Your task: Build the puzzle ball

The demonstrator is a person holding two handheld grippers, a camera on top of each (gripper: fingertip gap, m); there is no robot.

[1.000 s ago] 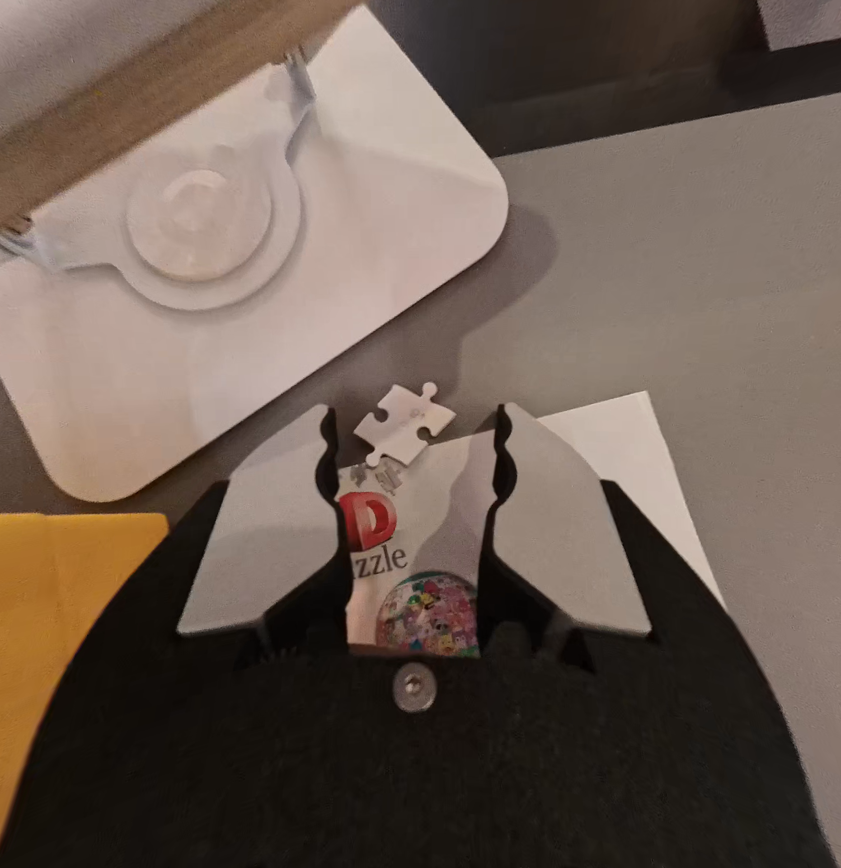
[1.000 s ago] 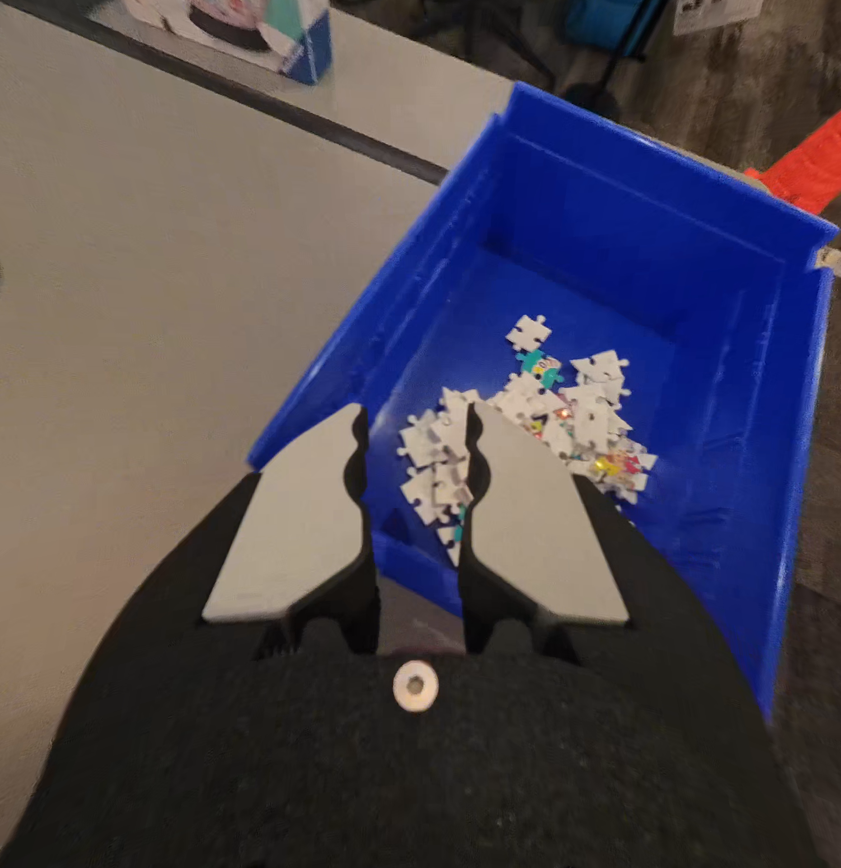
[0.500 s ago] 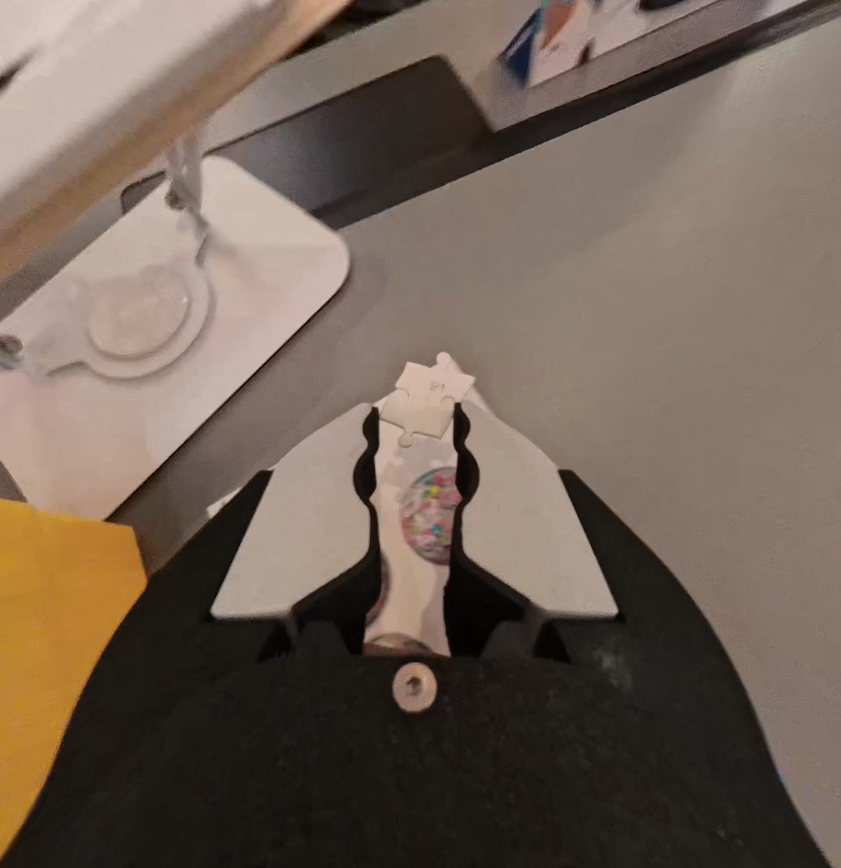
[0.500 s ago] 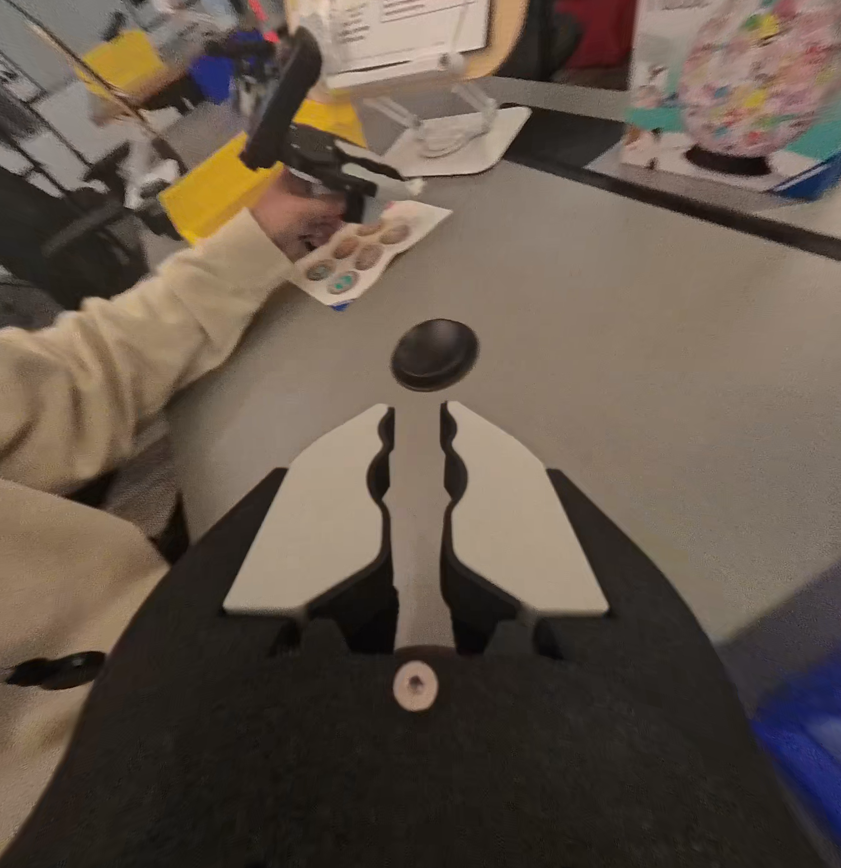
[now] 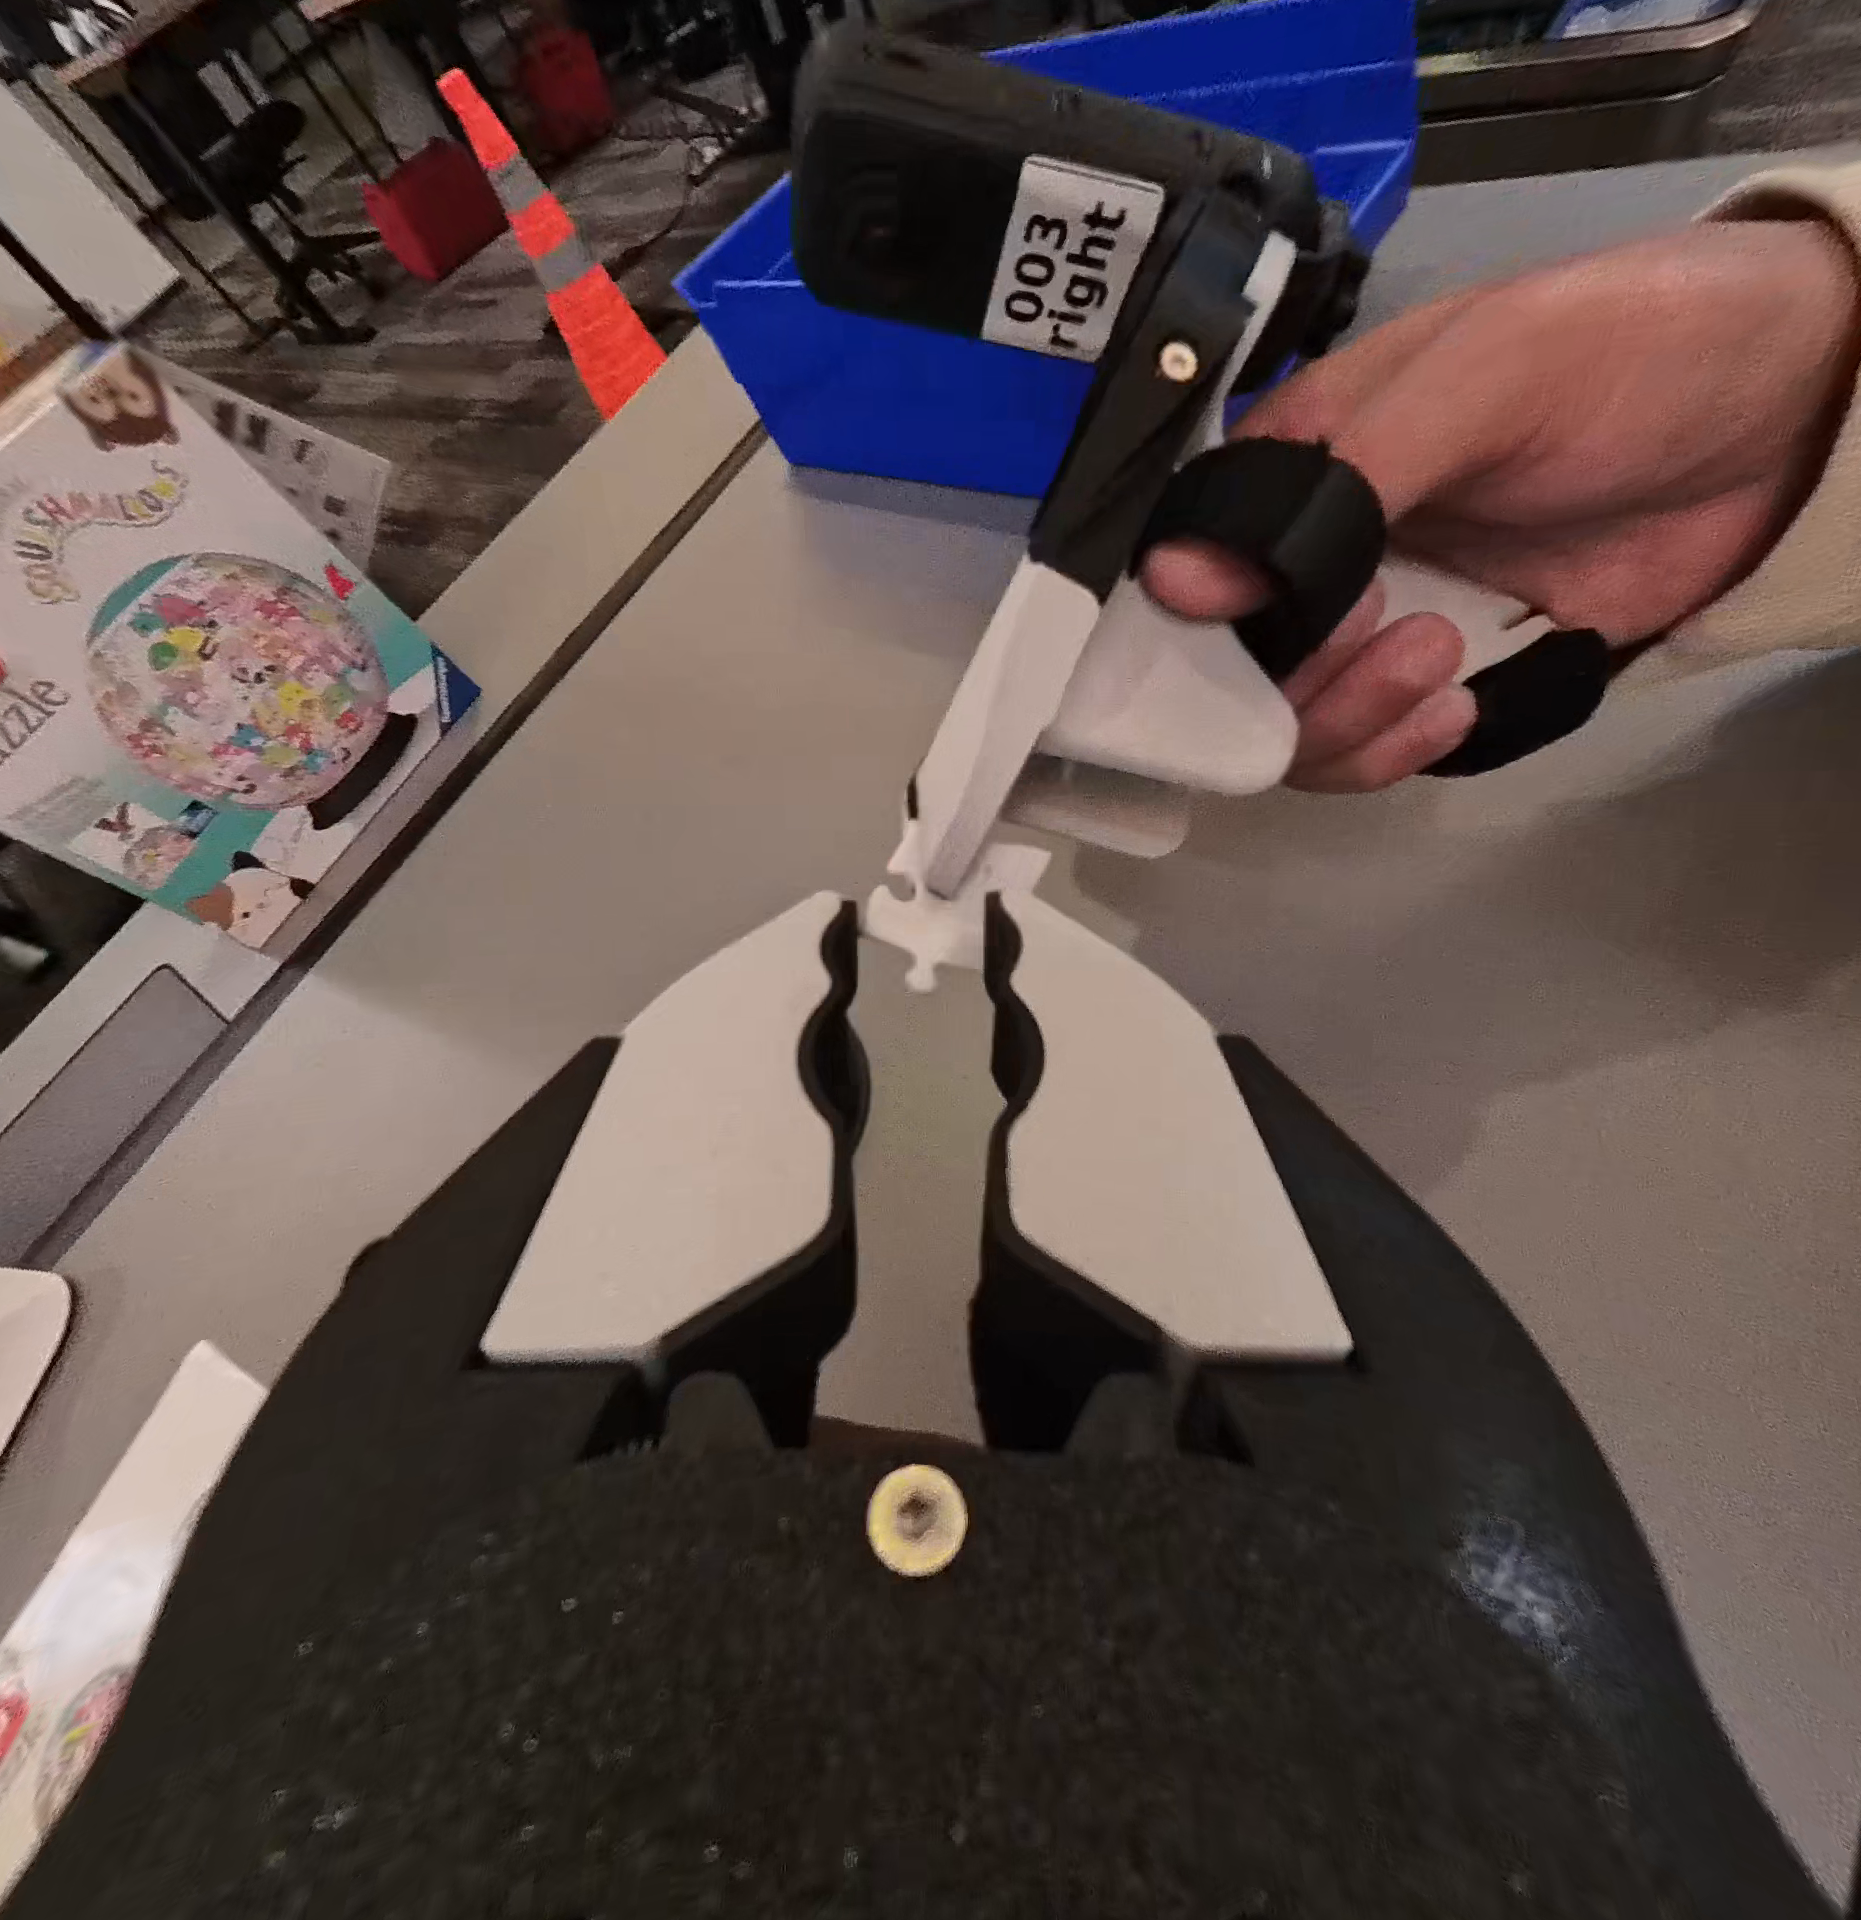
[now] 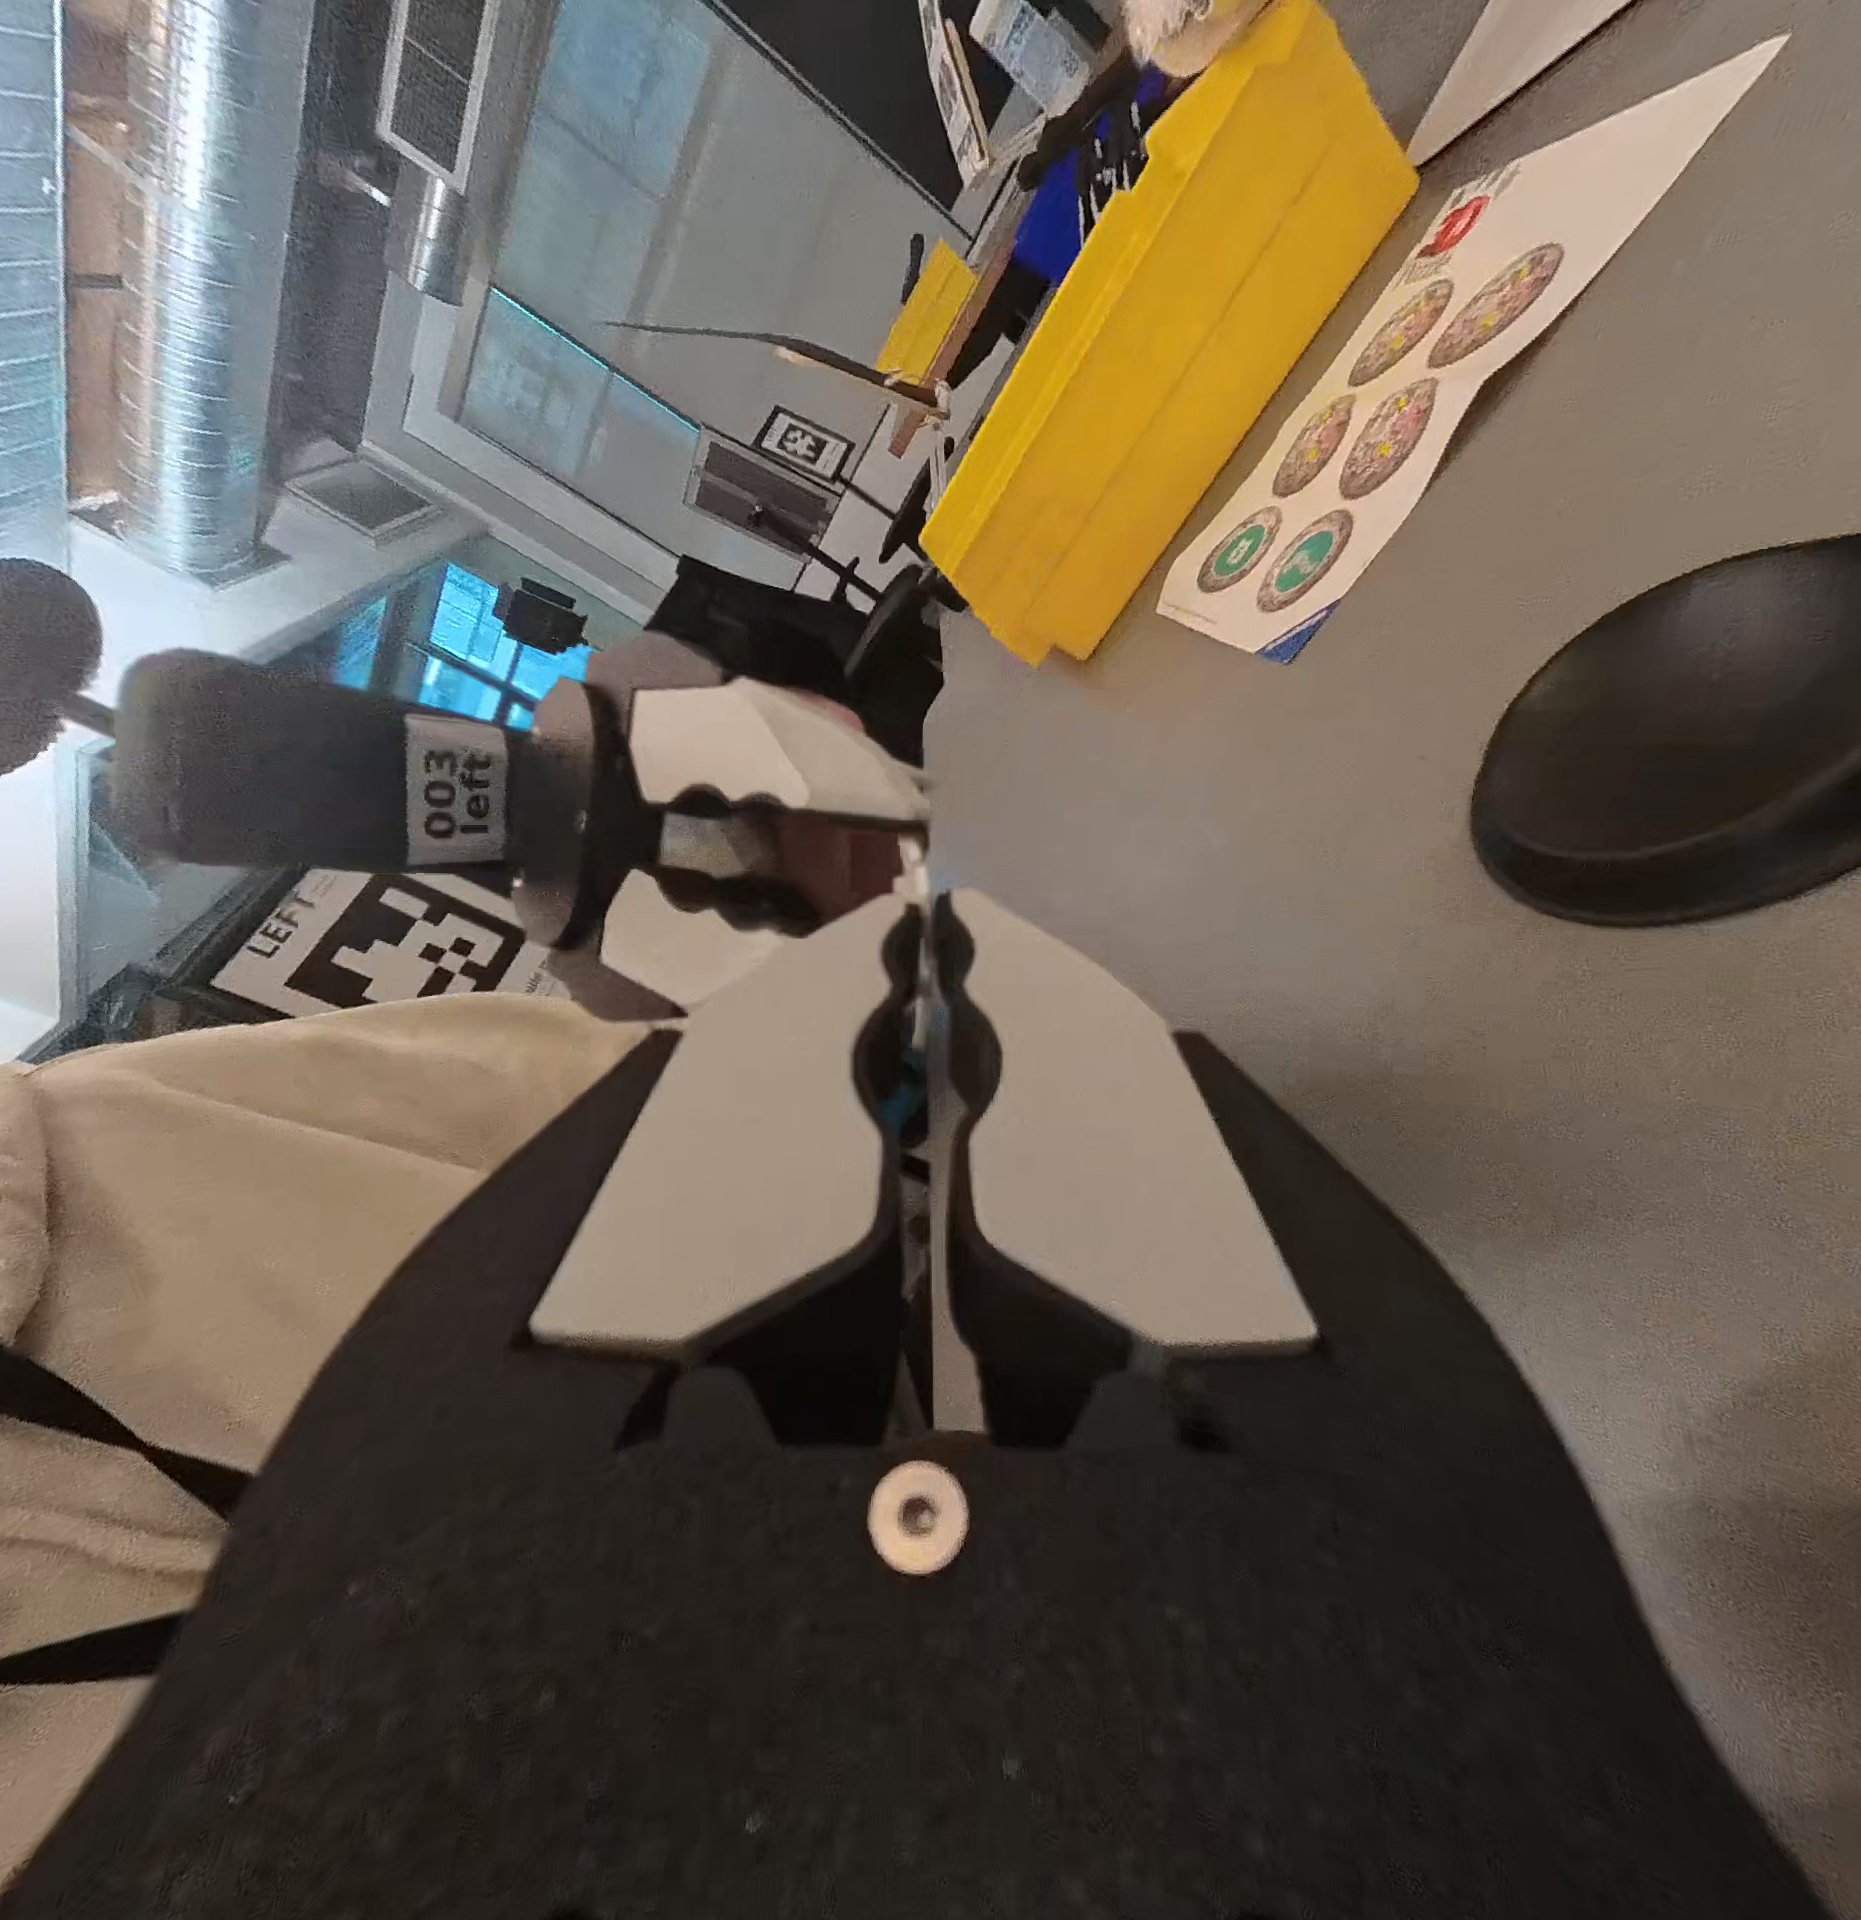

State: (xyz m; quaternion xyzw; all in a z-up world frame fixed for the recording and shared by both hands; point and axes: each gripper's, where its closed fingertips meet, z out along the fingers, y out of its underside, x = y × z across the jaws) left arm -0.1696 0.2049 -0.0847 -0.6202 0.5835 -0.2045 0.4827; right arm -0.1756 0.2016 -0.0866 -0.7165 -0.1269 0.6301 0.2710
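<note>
Step in hand, by judgement: joining two puzzle pieces in mid-air above grey table [image 5: 1528, 1039]. To do well: line up tab with socket, keep pieces in one plane, press gently, avoid bending.

Left gripper [image 5: 921, 920], frame centre: jaws narrow, tips pinching white puzzle piece [image 5: 921, 930] by its edges.

Right gripper [image 5: 952, 878], from upper right: jaws nearly closed on second piece [image 5: 1014, 862], touching first.

Blue bin [image 5: 905, 384] at upper centre, puzzle box [image 5: 178, 644] at left.

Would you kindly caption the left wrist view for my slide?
Both grippers, left and right, pinch white puzzle pieces together above the grey table.
</note>
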